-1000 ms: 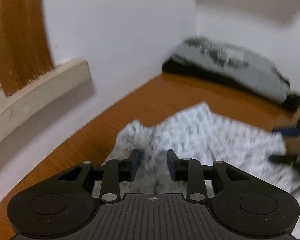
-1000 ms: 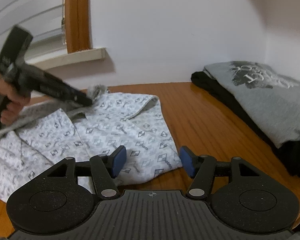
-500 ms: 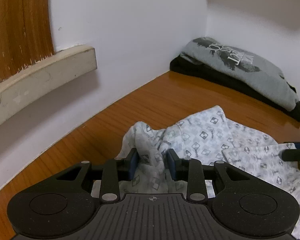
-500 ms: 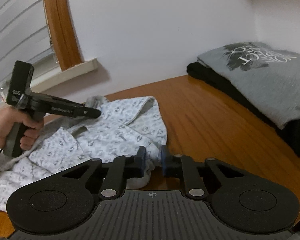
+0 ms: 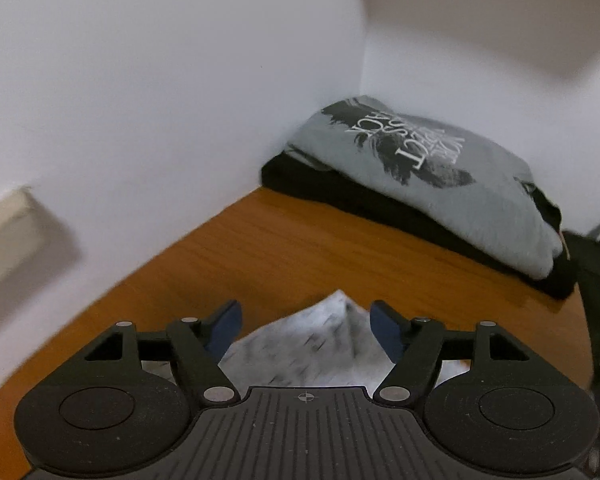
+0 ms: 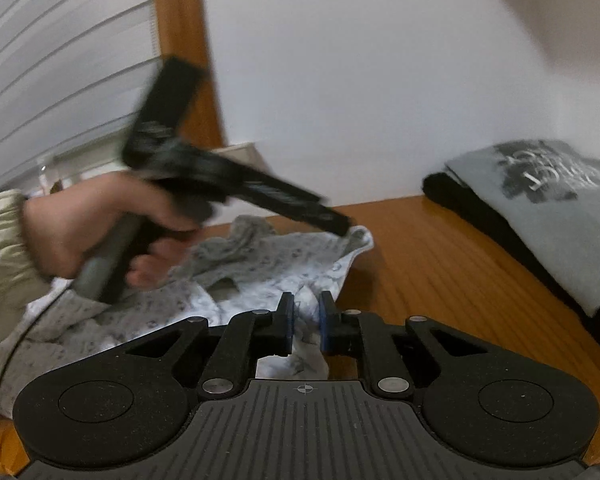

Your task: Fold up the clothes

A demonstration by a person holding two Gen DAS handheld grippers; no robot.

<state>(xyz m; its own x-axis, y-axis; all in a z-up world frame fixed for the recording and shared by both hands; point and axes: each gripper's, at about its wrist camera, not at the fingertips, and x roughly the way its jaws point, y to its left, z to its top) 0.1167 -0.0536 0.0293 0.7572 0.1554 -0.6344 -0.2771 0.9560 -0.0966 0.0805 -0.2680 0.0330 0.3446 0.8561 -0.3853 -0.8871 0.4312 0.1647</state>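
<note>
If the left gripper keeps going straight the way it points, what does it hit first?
Probably the bare wooden table just past the patterned shirt beneath the open left gripper; beyond that, the folded grey shirt by the wall. Depth is unclear.

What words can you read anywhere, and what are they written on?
Grey folded T-shirt: big white letters over a dark print, seen upside down and blurred; no whole word can be read.
Left claw body: small pale marking, too smeared by motion to read.
Patterned shirt: small repeated motifs only, no readable words.
</note>
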